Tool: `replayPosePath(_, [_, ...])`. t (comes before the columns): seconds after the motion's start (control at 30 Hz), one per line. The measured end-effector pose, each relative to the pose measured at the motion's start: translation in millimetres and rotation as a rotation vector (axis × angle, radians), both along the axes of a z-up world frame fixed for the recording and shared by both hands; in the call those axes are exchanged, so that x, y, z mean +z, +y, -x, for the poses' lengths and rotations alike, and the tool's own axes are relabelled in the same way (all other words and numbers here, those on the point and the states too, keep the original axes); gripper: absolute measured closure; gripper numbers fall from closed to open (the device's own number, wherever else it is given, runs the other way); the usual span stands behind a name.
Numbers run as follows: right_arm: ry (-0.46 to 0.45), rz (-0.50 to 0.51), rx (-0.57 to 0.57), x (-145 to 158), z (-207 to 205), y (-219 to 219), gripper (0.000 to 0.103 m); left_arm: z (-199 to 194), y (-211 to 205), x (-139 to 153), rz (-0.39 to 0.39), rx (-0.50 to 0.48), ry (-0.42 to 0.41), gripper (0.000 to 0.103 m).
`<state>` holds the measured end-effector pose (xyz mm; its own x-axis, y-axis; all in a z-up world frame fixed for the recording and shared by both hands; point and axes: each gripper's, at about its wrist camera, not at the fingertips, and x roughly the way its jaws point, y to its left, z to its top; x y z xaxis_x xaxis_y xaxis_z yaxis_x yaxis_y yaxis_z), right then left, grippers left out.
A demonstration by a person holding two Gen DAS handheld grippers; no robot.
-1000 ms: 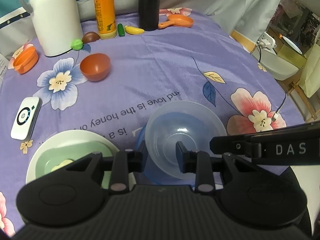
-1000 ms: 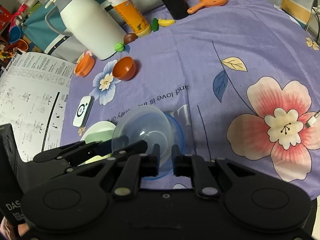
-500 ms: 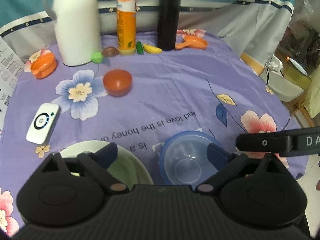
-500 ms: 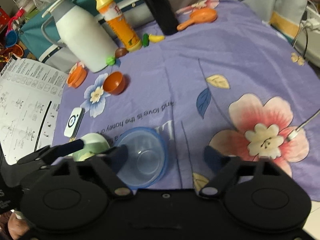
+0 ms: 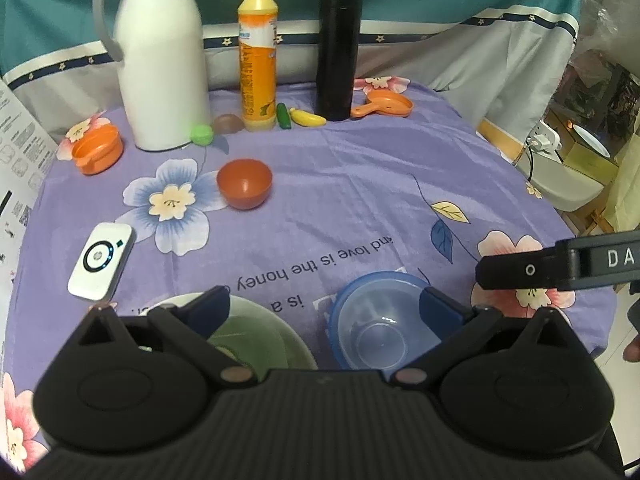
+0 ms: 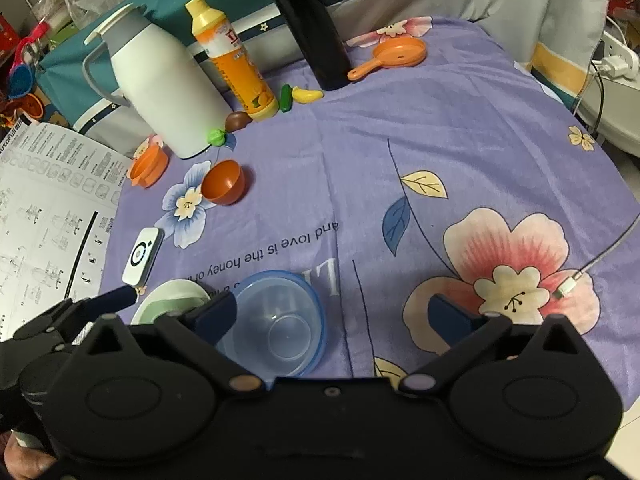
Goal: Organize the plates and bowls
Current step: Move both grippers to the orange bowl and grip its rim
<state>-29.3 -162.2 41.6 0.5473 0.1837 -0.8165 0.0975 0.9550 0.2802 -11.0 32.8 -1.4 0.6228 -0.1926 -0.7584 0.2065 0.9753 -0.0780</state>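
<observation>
While the clear bowl (image 5: 378,330) sits nested in the blue bowl (image 5: 340,312) on the purple cloth (image 5: 360,184), we judge the stacking step done; in the left view our left gripper (image 5: 324,312) has just been opening and stands wide apart, empty, the stack under its right finger, the green plate (image 5: 276,336) under its left; next we likely need the orange bowl (image 5: 245,189), well beyond, a long reach.

In the right view our right gripper (image 6: 332,312) has likewise been opening, holding nothing; the stack lies beside its left finger.
</observation>
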Motion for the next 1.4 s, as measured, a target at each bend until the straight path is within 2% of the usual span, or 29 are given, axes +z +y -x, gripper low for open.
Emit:
replayPosePath(0.53, [0.03, 0.049, 0.043, -5.6, -13.8, 20.3, 0.0, -3.5, 53.3, -18.5, 0.052, 0.102, 0.023, 0.0])
replayPosePath(0.77, [0.037, 0.053, 0.072, -5.5, -30.4, 32.1, 0.0, -16.9, 77.3, -23.8, 0.068, 0.166, 0.028, 0.0])
replayPosePath(1.17, [-0.03, 0.054, 0.157, -4.2, -86.1, 69.9, 0.0, -64.9, 97.8, -24.8, 0.01, 0.211, -0.013, 0.0])
replayPosePath(1.4, [-0.077, 0.06, 0.143, -11.4, -135.3, 87.6, 0.0, -109.0, 96.5, -30.5, -0.001, 0.212, -0.031, 0.0])
